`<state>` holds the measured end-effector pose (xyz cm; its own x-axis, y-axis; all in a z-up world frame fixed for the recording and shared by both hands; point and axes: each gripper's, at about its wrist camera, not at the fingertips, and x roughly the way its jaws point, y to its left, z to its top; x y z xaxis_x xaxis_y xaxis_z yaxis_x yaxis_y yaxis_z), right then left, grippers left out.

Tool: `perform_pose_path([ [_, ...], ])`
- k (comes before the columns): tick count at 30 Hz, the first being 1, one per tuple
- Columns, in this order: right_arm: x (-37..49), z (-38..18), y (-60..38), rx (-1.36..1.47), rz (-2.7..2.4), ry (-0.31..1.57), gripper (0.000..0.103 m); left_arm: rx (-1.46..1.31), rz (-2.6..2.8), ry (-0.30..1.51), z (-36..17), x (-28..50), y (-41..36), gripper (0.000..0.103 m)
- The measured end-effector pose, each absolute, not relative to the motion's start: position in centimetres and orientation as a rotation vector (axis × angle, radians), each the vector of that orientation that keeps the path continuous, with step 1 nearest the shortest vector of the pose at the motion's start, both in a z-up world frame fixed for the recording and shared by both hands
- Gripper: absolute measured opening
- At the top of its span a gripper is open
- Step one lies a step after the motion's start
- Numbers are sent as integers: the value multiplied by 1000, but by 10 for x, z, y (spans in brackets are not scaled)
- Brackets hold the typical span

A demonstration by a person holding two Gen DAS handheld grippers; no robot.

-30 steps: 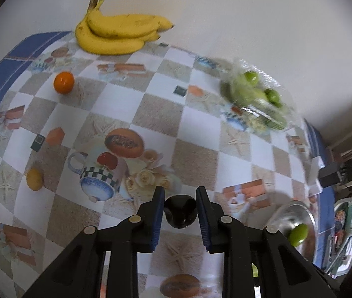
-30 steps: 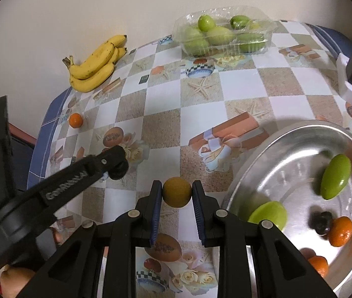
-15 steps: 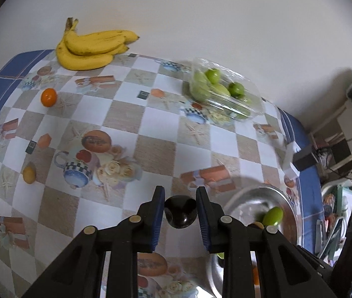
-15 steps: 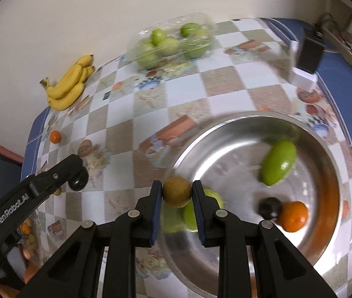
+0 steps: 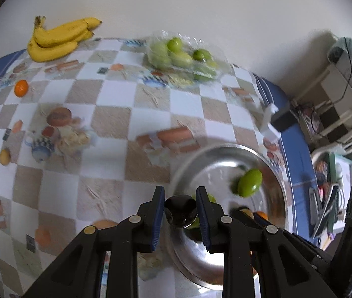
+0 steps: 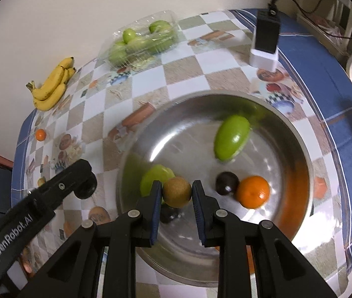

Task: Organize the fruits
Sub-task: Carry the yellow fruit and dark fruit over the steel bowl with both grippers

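Tablecloth (image 6: 183, 72): white and beige checks with printed teapots, bread and roses; blue border
Bananas (image 5: 56, 39): yellow, dark stem tips
Fruit in the clear plastic box (image 6: 141, 42): pale green
Steel bowl (image 6: 297, 154): silver, mirror-bright
Fruit between the right gripper's (image 6: 177, 193) fingers: brownish yellow
Fruit between the left gripper's (image 5: 180, 211) fingers: glossy black
Mango (image 6: 231, 136) beyond the right fingertips: bright green
Orange (image 6: 252, 191) right of those fingers: orange
Finger pads (image 5: 157, 213): blue on black

A black-and-white box (image 6: 265, 40) stands upright on the checkered tablecloth (image 6: 180, 74), cable attached
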<state>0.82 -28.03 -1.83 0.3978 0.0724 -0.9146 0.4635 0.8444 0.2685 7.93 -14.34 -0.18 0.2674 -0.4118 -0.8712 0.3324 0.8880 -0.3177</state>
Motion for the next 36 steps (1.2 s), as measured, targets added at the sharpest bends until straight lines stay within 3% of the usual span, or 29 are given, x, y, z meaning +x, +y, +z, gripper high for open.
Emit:
perform_pose_path([
  [27, -13, -43, -279, 541, -254, 1232, 26, -99, -520, 1343, -39, 62, -161, 29],
  [36, -12, -38, -278, 533, -247, 1220, 26, -128, -518, 1339, -31, 66, -154, 34],
])
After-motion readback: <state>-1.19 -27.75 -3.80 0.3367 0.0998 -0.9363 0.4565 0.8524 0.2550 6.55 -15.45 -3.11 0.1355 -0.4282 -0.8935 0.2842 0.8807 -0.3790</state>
